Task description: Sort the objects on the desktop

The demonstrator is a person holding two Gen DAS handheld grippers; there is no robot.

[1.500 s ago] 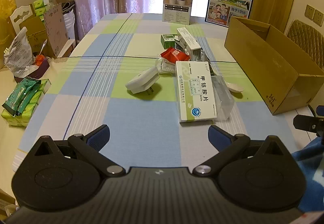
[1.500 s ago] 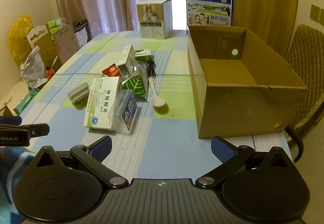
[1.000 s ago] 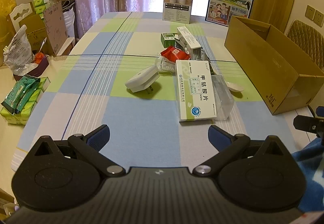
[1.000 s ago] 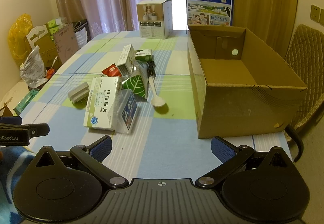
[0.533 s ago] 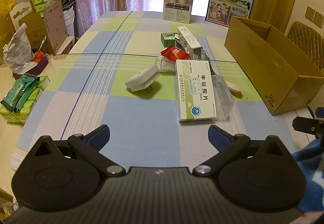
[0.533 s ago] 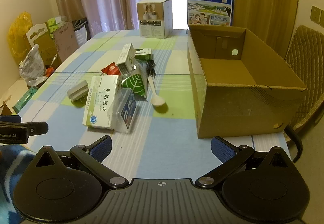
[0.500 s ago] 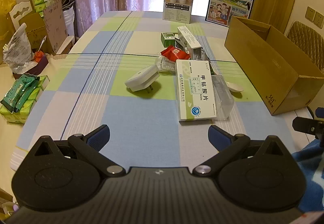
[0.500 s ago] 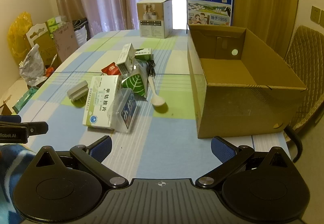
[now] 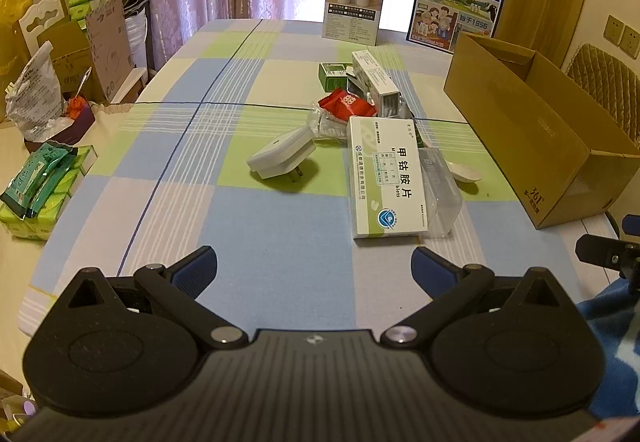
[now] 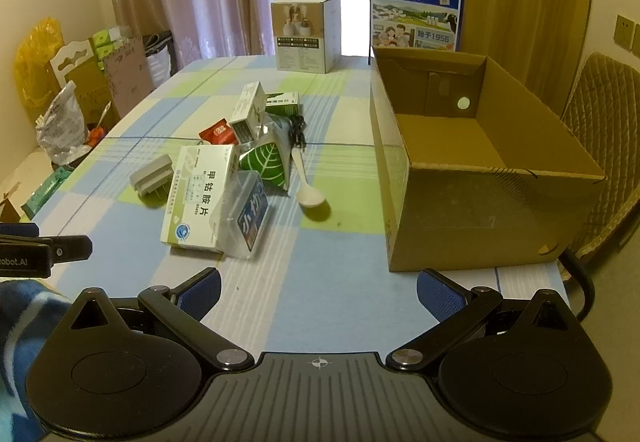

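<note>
Both tools hang above the near edge of the checked tablecloth (image 9: 280,226), each spread wide with nothing between its blue pads. The left gripper (image 9: 314,270) fills the bottom of its view, and the right gripper (image 10: 319,292) does the same in its own.

In the left wrist view the clutter sits in the middle of the frame. A white plug adapter (image 9: 280,156) lies tilted, prongs toward the camera, just left of a white-and-green medicine box (image 9: 386,184) printed with Chinese characters. A clear plastic case (image 9: 440,198) rests against that box's right side, and a white spoon (image 9: 464,172) shows just beyond it. Higher up lie a red snack packet (image 9: 346,104), a long white carton (image 9: 376,82) and a small green box (image 9: 332,76) (these three are huddled close together).

In the right wrist view a green leaf-print pouch (image 10: 266,162) lies between the medicine box and the spoon, with a black cord (image 10: 298,132) above it.

An open brown cardboard box (image 10: 472,210) stands at the right of the frame, well apart from the pile; its inside shows bare cardboard. At the far end of the table stand a white product box (image 10: 306,34) and a blue milk carton poster (image 10: 416,8). A blue patterned sleeve (image 10: 24,306) shows at the lower left edge.
</note>
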